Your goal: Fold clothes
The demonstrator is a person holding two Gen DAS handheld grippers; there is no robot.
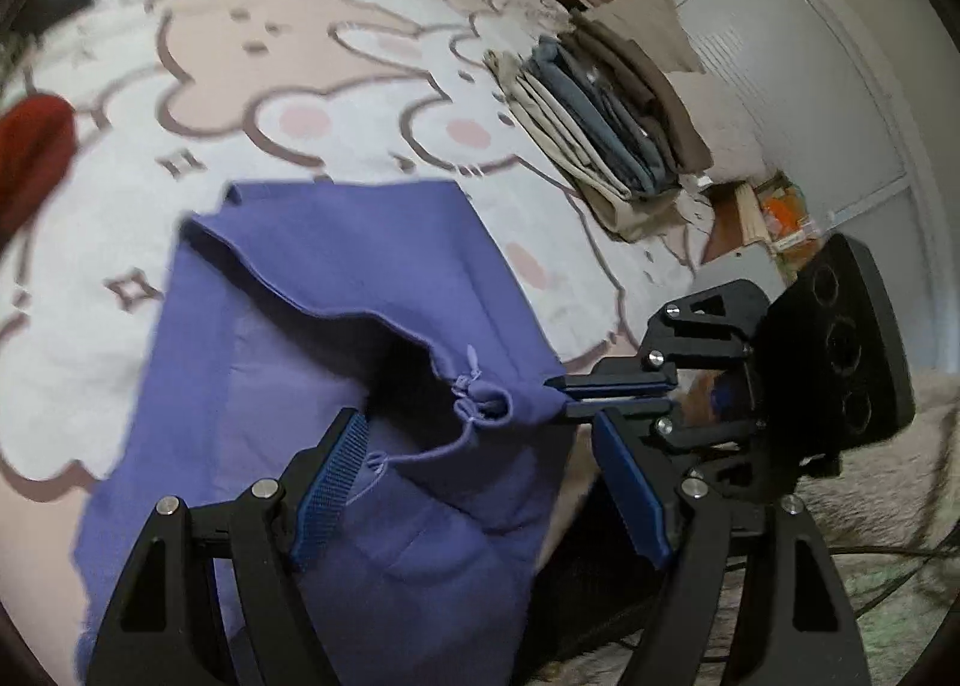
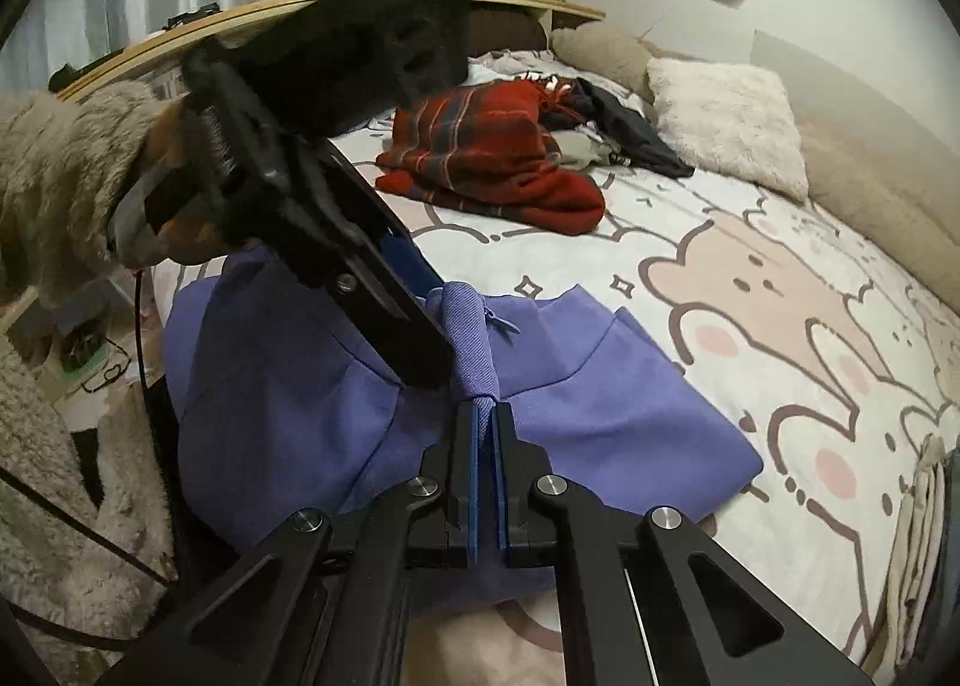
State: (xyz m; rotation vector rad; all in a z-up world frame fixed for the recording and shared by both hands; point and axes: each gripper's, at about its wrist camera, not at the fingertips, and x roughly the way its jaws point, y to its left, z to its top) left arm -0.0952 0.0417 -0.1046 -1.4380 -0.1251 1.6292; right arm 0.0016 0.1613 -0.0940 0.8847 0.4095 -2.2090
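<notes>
Purple garment (image 1: 336, 326) lies on the bed (image 1: 288, 104) near its edge, partly doubled over w/ 1 bunched bit at the drawstring lifted off the sheet; right gripper (image 2: 485, 422) is clamped tight on that bunch, while left gripper (image 1: 480, 482) hangs over the cloth w/ jaws wide apart, holding nothing. A neat stack of folded clothes (image 1: 606, 110) sits further along the bed, & a heap of red plaid + dark stuff (image 2: 498, 158) lies loose near the pillows (image 2: 720, 116). So, as a guess: some pieces look done, the purple 1 is mid-fold, the heap looks left to do.
</notes>
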